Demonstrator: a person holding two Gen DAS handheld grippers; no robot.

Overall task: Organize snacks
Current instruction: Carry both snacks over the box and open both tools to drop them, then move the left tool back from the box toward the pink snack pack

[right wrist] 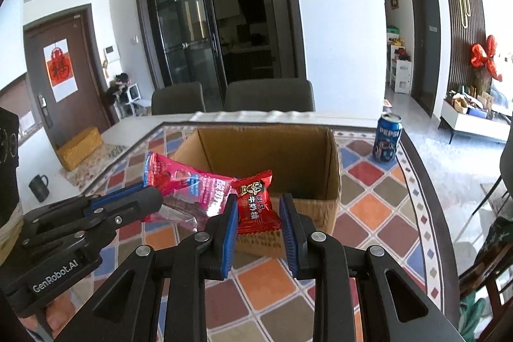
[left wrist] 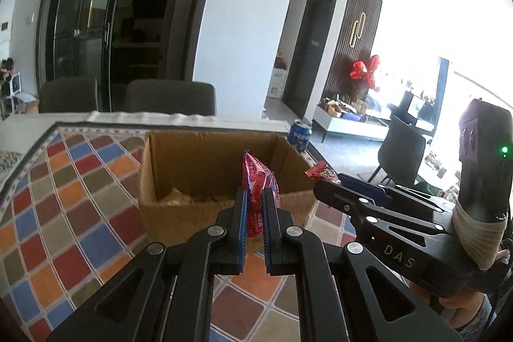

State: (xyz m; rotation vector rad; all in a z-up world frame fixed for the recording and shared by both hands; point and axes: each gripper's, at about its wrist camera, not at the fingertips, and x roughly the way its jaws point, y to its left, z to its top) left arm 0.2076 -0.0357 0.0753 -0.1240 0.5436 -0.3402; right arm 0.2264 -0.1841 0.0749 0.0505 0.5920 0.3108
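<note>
My left gripper (left wrist: pixel 255 207) pinches one pink packet (left wrist: pixel 258 181), my right gripper (right wrist: pixel 258 213) clamps one red candy (right wrist: pixel 256 201), both above the table before one open box (right wrist: pixel 272 156), one can (right wrist: pixel 387 138) beside it.

Bright daylight, white pillar (right wrist: pixel 340 21), dark glass doors (right wrist: pixel 189 21), two chairs (right wrist: pixel 269 95).

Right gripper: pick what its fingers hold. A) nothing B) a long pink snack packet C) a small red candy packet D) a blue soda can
C: the right gripper has its fingers shut on the small red candy packet, in front of the cardboard box; the long pink snack packet sits in the left gripper.
</note>
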